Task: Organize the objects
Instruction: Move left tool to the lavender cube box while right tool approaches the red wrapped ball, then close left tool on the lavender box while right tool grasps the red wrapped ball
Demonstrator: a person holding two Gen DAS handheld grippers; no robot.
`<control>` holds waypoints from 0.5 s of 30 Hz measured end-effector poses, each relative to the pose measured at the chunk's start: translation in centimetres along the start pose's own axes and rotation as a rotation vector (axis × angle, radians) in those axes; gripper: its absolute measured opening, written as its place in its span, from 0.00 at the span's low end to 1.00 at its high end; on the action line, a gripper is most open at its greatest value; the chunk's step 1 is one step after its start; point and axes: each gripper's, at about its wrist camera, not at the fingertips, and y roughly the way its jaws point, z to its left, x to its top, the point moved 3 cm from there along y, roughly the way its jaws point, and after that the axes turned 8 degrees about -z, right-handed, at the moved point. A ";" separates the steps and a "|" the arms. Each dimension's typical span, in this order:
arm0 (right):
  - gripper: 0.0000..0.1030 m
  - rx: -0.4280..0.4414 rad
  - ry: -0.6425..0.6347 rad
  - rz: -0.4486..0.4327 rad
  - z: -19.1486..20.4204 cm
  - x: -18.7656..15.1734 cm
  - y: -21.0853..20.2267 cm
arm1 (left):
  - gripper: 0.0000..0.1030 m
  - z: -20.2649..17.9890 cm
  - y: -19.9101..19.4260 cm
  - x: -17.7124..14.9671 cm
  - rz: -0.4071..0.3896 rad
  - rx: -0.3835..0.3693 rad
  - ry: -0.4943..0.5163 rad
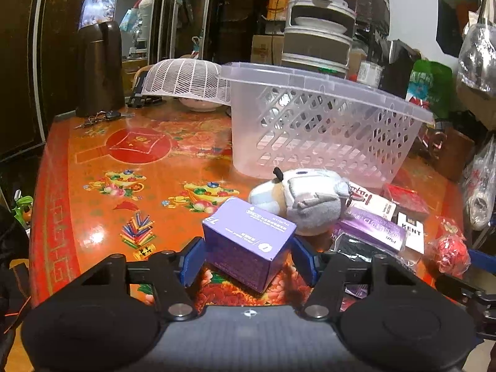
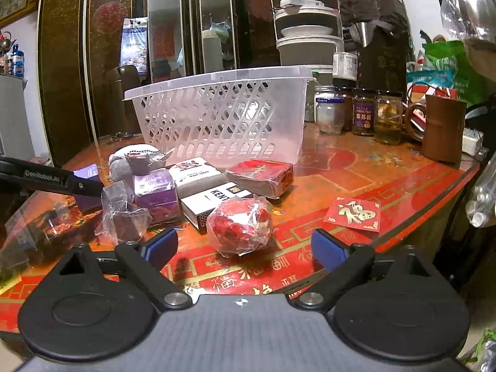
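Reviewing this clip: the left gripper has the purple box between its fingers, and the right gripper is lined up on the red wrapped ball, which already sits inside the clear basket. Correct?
Not quite. The red wrapped ball lies on the table in front of the clear basket, not inside it, as the right wrist view shows. The rest holds: the purple box sits between the left gripper fingers, and the right gripper faces the ball.

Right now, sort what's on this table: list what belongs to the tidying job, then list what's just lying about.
Job:
clear basket
purple box, between the left gripper pads
red wrapped ball, ahead of the open right gripper
plush toy
KENT box
red box

Lying about:
glass jars
keys
mesh food cover
brown mug
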 end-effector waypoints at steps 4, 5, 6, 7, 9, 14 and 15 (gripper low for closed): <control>0.71 -0.011 -0.032 -0.010 0.5 0.1 0.3 | 0.63 0.2 0.1 0.0 0.003 -0.009 -0.016; 0.64 -0.011 -0.038 -0.009 0.6 0.1 0.4 | 0.63 0.3 0.2 0.0 0.004 -0.011 -0.021; 0.57 -0.014 -0.045 -0.008 0.7 0.2 0.5 | 0.63 0.4 0.1 0.0 0.004 -0.011 -0.025; 0.52 -0.016 -0.051 -0.007 0.7 0.2 0.5 | 0.63 0.4 0.1 0.0 0.003 -0.012 -0.028; 0.48 -0.013 -0.049 -0.011 0.7 0.2 0.4 | 0.63 0.5 0.1 0.0 -0.003 -0.013 -0.032; 0.48 -0.014 -0.048 -0.030 0.7 0.7 -0.1 | 0.63 0.6 -0.6 0.1 -0.040 -0.016 -0.036; 0.48 -0.015 -0.047 -0.036 0.7 0.8 -0.2 | 0.63 0.5 -0.8 0.2 -0.053 -0.015 -0.037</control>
